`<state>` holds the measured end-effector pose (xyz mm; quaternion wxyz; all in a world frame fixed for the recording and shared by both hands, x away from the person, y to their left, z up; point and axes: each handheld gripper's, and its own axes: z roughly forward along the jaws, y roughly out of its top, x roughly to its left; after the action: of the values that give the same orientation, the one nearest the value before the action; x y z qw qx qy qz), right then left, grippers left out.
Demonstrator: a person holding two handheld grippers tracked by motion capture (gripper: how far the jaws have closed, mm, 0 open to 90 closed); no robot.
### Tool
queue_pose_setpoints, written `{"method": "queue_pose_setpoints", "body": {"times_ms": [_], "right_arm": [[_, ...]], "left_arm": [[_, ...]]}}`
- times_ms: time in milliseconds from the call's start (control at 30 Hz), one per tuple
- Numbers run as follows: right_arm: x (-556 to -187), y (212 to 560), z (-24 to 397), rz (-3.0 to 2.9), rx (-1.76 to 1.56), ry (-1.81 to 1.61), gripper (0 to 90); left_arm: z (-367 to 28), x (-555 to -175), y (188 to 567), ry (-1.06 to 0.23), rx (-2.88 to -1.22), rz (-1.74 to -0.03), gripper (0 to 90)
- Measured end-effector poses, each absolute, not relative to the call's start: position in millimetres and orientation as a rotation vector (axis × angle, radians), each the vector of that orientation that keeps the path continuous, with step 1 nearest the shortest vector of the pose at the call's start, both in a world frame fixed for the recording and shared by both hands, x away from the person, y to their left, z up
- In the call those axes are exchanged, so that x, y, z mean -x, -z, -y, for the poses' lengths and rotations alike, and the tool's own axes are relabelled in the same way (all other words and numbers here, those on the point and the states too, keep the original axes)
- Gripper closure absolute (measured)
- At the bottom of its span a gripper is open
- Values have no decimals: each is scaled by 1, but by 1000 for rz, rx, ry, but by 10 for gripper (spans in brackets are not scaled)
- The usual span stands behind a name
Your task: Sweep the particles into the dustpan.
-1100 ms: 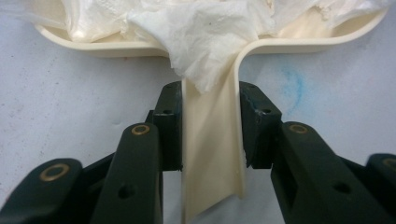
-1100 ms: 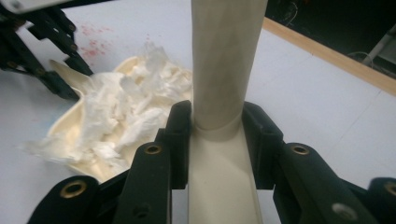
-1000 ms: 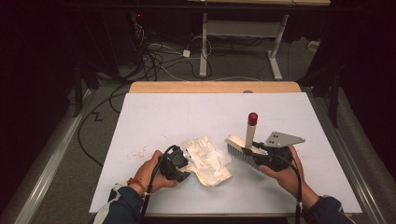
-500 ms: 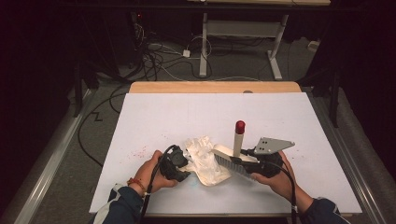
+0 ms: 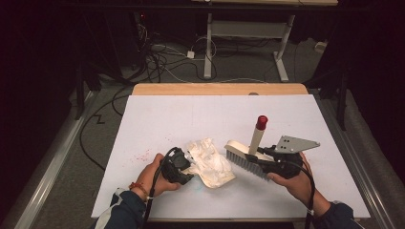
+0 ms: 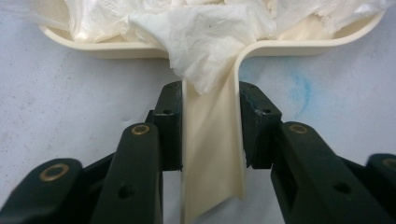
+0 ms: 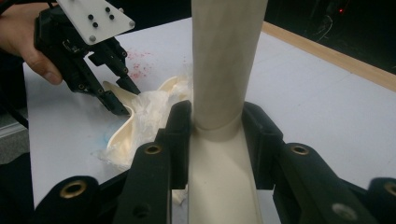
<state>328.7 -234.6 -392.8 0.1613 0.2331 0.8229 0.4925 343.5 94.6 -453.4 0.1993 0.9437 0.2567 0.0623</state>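
Note:
A cream dustpan [image 5: 220,177] lies on the white table sheet [image 5: 200,119], holding crumpled white tissue [image 5: 206,153]. My left gripper [image 5: 185,167] is shut on the dustpan's handle [image 6: 212,154], and its pads press both sides in the left gripper view. Tissue [image 6: 205,32] spills over the pan's rim [image 6: 93,46] onto the handle. My right gripper [image 5: 265,160] is shut on a cream brush handle [image 7: 224,70] with a red tip [image 5: 261,121]. The brush's bristles [image 5: 244,161] hang just right of the pan. The right gripper view has the left gripper [image 7: 116,100] at the pan [image 7: 122,135].
Red specks [image 5: 143,155] dot the sheet left of my left hand, and a blue smudge [image 6: 299,91] sits beside the pan handle. A wooden table edge [image 5: 219,89] runs along the far side. Cables [image 5: 162,57] and a desk frame [image 5: 248,28] lie on the floor beyond.
The right gripper swept the brush left up against the dustpan, then drew it back right and slightly up. The left gripper and the dustpan stayed put.

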Motion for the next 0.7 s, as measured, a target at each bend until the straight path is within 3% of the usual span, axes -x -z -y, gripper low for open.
{"method": "queue_pose_setpoints", "body": {"times_ms": [700], "right_arm": [[-330,383,264,-2333,-712,-1393,678]], "left_arm": [[-111,-345,457,-168,-2564,-821,627]]}}
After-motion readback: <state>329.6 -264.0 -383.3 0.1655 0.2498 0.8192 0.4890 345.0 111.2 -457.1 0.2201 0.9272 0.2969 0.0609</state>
